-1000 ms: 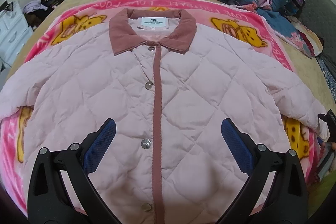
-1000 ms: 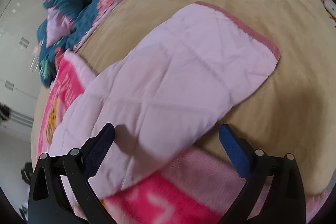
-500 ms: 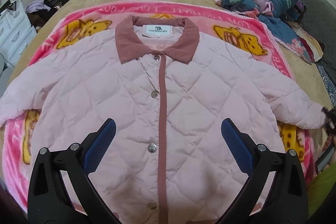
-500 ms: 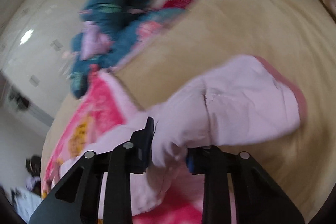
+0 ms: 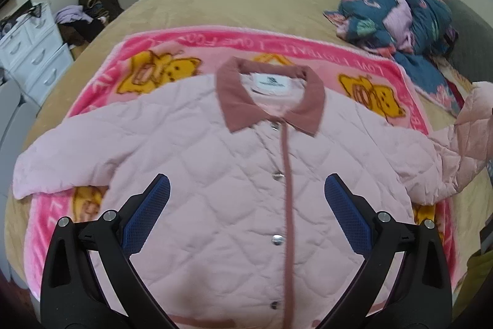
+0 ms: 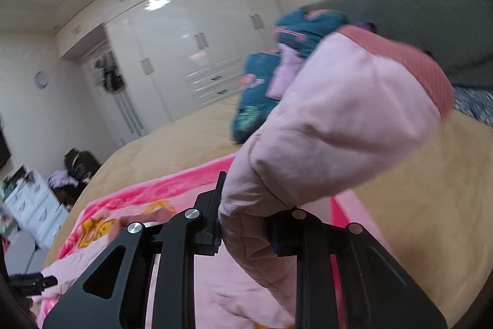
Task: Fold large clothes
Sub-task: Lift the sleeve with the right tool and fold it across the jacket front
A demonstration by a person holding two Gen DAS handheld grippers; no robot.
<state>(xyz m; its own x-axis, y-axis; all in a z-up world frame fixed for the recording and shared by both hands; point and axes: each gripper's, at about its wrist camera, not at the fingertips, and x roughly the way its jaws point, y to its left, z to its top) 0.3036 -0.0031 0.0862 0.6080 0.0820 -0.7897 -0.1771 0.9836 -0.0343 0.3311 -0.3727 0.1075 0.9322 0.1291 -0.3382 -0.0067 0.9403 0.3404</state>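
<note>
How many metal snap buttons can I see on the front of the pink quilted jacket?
5, down the placket of the jacket: under the collar, then, and one at the hem. More may be hidden.

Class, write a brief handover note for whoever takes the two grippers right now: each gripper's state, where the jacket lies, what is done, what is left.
Right gripper: jaws have just closed, shut on the sleeve, which is lifted off the bed.
Left gripper: open, empty, above the jacket's front.
Pink quilted jacket: face up, buttoned, spread on the pink blanket; other sleeve lies flat.
Done: one sleeve gripped and raised.
Left: probably fold this sleeve across the front, then the other sleeve, then the body.
</note>
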